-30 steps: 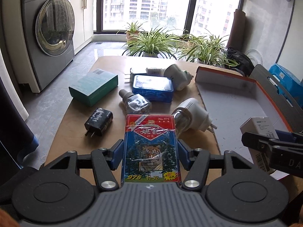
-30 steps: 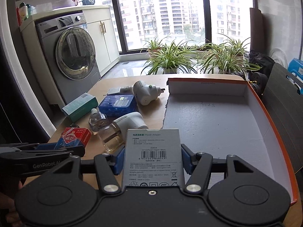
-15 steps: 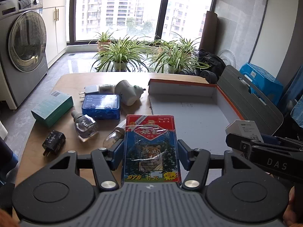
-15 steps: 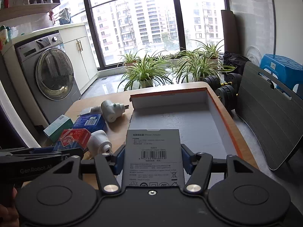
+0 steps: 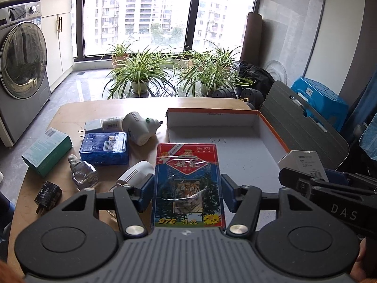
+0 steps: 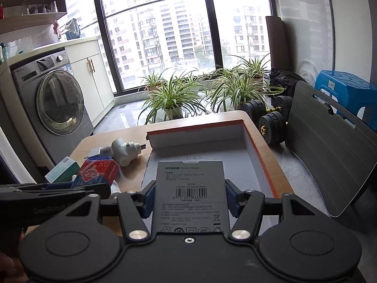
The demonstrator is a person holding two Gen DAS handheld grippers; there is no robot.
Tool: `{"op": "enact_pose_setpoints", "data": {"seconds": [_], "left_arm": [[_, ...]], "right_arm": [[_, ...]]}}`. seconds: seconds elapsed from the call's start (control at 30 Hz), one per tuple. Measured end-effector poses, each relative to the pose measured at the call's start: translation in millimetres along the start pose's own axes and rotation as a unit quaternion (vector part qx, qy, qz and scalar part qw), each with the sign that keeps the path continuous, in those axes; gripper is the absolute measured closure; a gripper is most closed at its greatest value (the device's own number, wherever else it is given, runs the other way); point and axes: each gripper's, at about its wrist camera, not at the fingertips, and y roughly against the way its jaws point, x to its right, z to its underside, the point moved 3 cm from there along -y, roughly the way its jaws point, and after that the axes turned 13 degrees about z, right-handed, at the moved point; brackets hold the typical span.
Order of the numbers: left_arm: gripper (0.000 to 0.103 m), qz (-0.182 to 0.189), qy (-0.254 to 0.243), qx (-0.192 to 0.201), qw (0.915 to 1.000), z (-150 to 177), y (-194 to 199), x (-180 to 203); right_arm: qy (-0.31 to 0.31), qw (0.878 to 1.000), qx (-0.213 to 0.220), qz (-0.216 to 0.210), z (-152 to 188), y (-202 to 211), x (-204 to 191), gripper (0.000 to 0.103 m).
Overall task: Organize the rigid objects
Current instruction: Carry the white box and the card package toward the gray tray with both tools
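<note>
While both grippers clamp boxes, tray (image 5: 271, 127) floor bare, orange rim low.

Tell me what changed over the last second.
Both grippers carried their loads toward the orange-rimmed cardboard tray: left gripper with the red-and-blue tiger card pack, right gripper with the grey power-adapter box. Grips unchanged; table items stayed put.

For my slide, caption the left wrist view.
Left gripper carries a card pack toward the open box.
</note>
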Motion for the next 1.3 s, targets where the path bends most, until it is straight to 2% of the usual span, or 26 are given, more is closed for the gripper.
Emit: {"op": "enact_pose_setpoints", "data": {"seconds": [1.3], "left_arm": [[0.043, 0.003, 0.000, -0.001, 1.0000, -24, -24, 2]], "right_arm": [[0.013, 1.000, -0.003, -0.001, -31, -39, -6, 0.033]]}}
